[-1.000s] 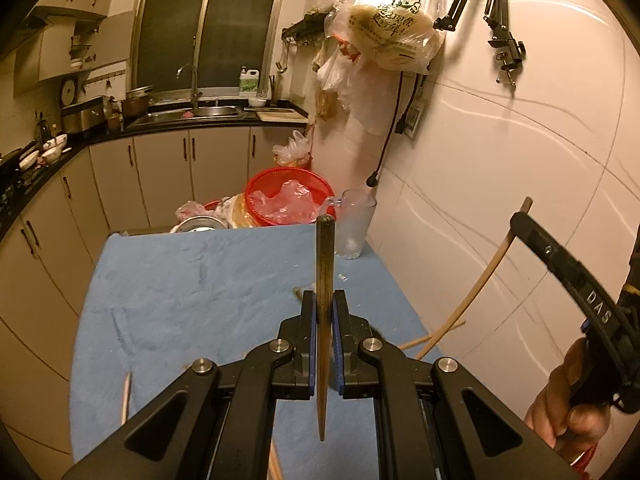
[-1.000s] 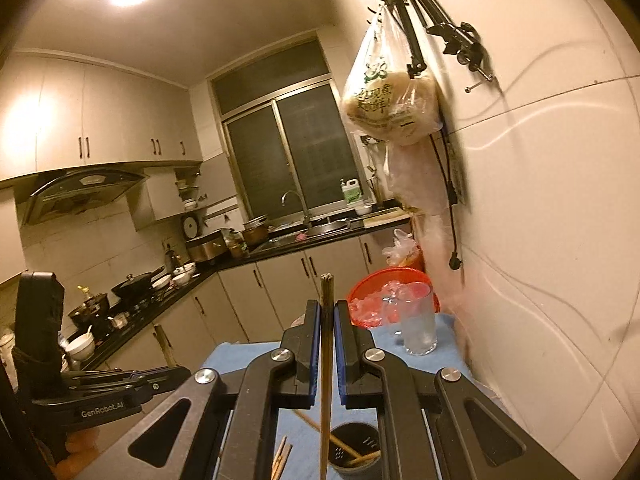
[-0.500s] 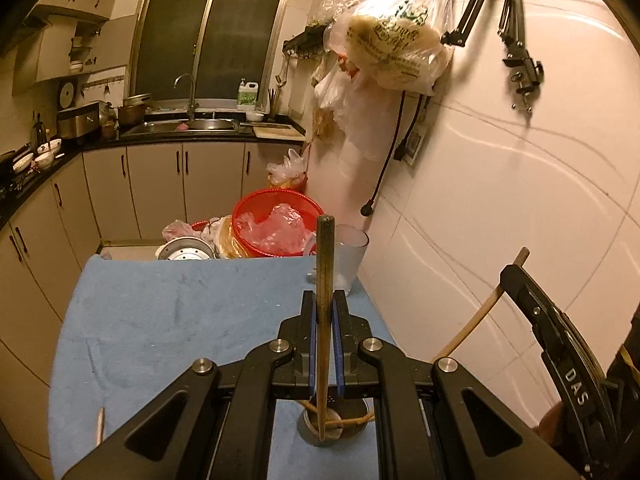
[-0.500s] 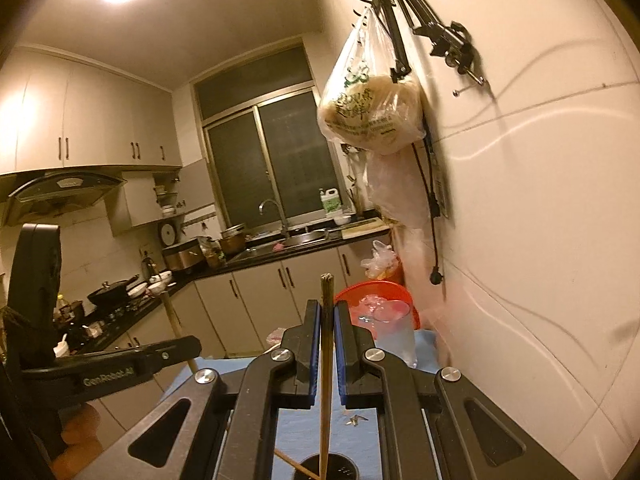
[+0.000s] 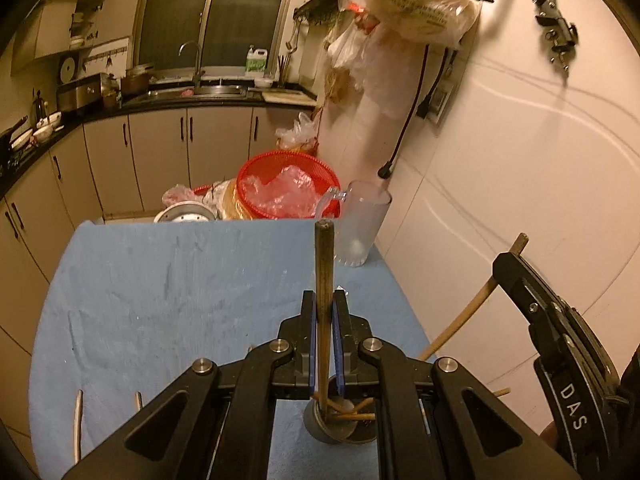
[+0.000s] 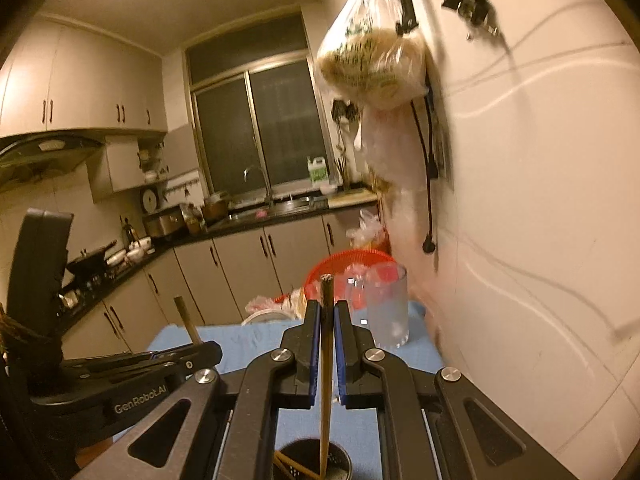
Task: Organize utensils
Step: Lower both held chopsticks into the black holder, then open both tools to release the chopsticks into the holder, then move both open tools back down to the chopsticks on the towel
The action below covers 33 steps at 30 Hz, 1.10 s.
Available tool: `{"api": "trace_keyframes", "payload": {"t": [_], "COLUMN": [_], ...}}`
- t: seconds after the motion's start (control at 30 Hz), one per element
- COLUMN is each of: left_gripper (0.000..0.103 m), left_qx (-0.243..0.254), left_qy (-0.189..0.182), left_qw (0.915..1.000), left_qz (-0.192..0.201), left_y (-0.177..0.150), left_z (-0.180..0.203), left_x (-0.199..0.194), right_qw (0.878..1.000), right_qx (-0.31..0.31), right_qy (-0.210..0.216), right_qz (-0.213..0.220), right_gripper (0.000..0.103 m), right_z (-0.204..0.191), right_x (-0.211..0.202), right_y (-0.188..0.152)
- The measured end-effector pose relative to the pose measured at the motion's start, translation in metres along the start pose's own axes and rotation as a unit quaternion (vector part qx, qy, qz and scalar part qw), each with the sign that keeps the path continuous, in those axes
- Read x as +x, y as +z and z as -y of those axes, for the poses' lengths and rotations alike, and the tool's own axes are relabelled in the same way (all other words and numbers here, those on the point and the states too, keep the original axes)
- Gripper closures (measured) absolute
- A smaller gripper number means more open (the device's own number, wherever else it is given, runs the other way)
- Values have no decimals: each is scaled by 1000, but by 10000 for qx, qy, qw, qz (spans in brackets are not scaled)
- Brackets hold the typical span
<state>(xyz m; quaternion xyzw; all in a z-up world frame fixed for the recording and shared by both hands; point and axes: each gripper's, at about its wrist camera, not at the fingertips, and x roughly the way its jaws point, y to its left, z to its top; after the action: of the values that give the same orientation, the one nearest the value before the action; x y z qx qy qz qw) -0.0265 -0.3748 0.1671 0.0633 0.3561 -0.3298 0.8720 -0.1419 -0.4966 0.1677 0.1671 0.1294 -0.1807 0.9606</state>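
Both chopsticks are being lowered into the holder, so the step in hand is the drop-off. The left gripper (image 5: 325, 340) is pinched tight on a dark chopstick (image 5: 323, 264) that stands nearly upright between its pads, its lower end already inside the rim of the holder cup (image 5: 334, 426) just below the jaws. The right gripper (image 6: 327, 344) is likewise clamped on a chopstick (image 6: 326, 320), whose tip dips into the dark holder cup (image 6: 312, 462) directly beneath it. The cup already holds a few pale chopsticks leaning crosswise. Next, I judge, each gripper must spread its jaws so the sticks slide in, without tipping the cup. Left of the left gripper, two more sticks (image 5: 78, 420) lie on the blue-covered bench (image 5: 160, 280). Ahead of it stand an empty frosted mug (image 5: 362, 224) and a red basket (image 5: 288, 184) holding crumpled plastic
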Motion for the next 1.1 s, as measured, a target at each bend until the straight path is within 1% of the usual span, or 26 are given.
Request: {"api": "trace_keyframes", "payload": {"t": [0.13, 0.43, 0.53, 0.63, 0.67, 0.73, 0.8, 0.9, 1.0, 1.1], "left_gripper": [94, 94, 93, 92, 91, 82, 80, 80, 80, 80], "left_qx": [-59, -56, -22, -52, -49, -47, -42, -59, -84, -109], "left_qy": [5, 32, 63, -5, -7, -23, -24, -48, -55, -58], "left_qw": [9999, 9998, 9998, 9998, 9999, 9999, 10000, 10000, 9999, 9998], "left_qz": [-135, -197, -182, -190, -157, -105, -39, 16, 71, 152], "left_y": [-5, -12, -13, -12, -12, -11, -11, -12, -13, -19], "left_z": [-6, -9, -9, -11, -10, -11, -11, -13, -15, -21], "left_x": [9, 12, 8, 5, 2, -4, -10, -20, -30, -43], "right_qw": [9997, 9969, 9970, 9973, 9974, 9979, 9982, 9988, 9991, 9990], "right_qx": [-51, 167, 225, 273, 294, 339, 381, 411, 419, 424], "right_qy": [-76, -213, -192, -168, -161, -129, -115, -51, -7, 65], "right_qz": [-212, -740, -720, -666, -633, -536, -448, -261, -31, 157], "right_gripper": [96, 94, 93, 91, 91, 91, 91, 90, 86, 78], "right_z": [-2, 10, 12, 12, 13, 13, 12, 9, 6, 2], "right_x": [12, 33, 28, 21, 18, 7, -2, -22, -45, -66], "right_y": [-9, -17, -15, -10, -9, -6, -4, 0, 3, 3]}}
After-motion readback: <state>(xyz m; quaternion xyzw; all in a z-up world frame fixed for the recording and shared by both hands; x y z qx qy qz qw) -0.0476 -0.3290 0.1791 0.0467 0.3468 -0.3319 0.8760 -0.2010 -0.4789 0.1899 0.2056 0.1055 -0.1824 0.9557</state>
